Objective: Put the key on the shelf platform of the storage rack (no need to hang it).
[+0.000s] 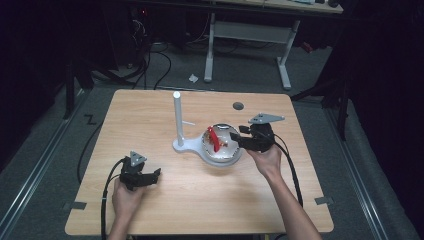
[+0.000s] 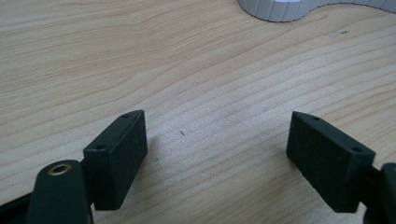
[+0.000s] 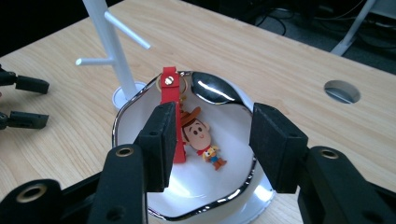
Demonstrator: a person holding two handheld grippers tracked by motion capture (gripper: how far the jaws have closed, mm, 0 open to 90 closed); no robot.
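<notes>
A white bowl with a shiny silver rim (image 1: pixel 222 161) (image 3: pixel 122 116) stands on the white base of a peg stand (image 1: pixel 177 120) (image 3: pixel 109 42) at the table's middle. Inside it lies a keychain: a red strap (image 1: pixel 214 139) (image 3: pixel 169 88) and a small cowboy figure (image 3: pixel 201 135). My right gripper (image 1: pixel 235 136) (image 3: pixel 210 140) hovers just over the bowl's right side, jaws open, with nothing pressed between the pads. My left gripper (image 1: pixel 156 175) (image 2: pixel 217 149) rests low over bare wood at the front left, open and empty, and is also seen in the right gripper view (image 3: pixel 23 100).
The wooden table (image 1: pixel 150 210) has a round cable hole (image 1: pixel 238 105) (image 3: pixel 342 91) behind the bowl. An edge of the stand's base (image 2: pixel 280 9) lies ahead of the left gripper. Cables trail from both grippers to the front edge. A desk frame (image 1: pixel 250 35) stands beyond the table.
</notes>
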